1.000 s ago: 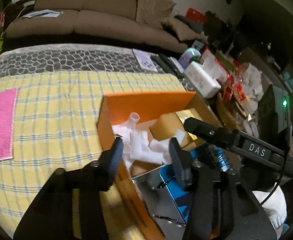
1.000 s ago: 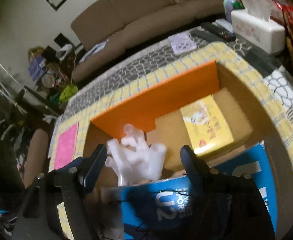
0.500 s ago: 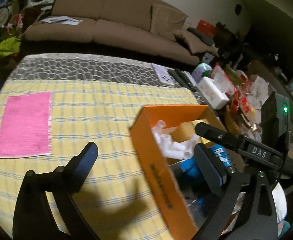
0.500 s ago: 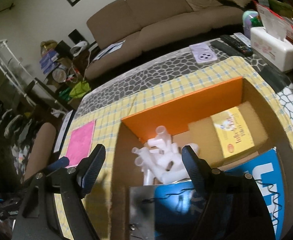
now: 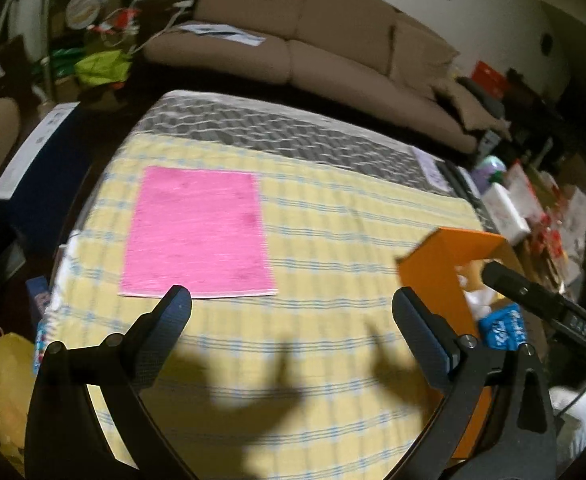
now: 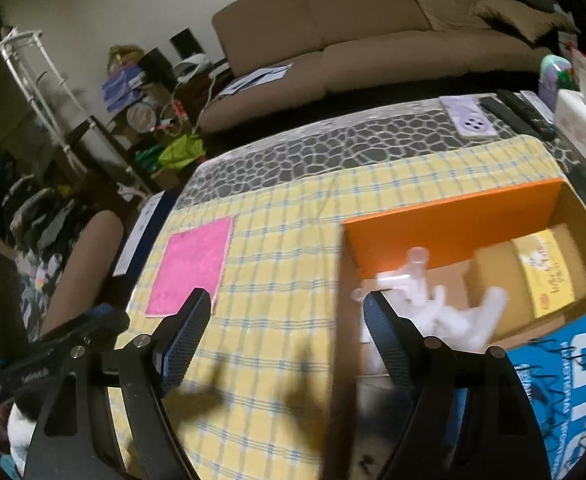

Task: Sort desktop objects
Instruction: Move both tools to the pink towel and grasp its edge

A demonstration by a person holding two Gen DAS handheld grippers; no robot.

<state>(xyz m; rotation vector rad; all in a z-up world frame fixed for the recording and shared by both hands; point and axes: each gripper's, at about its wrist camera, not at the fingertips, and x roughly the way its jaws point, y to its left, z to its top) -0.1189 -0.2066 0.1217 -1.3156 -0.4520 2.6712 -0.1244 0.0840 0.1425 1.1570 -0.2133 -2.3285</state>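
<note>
Living room: brown sofa behind a table under a yellow checked cloth. Left gripper has its jaws spread wide, having just been opening, nothing between them. Right gripper also stands open and empty.

Pink cloth lies flat just ahead-left of the left gripper. I judge it light, limp and non-fragile; pinch the near edge or a corner, since a flat grab from above would likely slide.

Orange box sits right of both grippers. White plastic tube pieces inside look light, rigid and slick; grip across a straight section.

The right wrist view shows the box interior: a yellow carton and a blue package. The left wrist view shows only the box corner, but the pink cloth in full.
</note>
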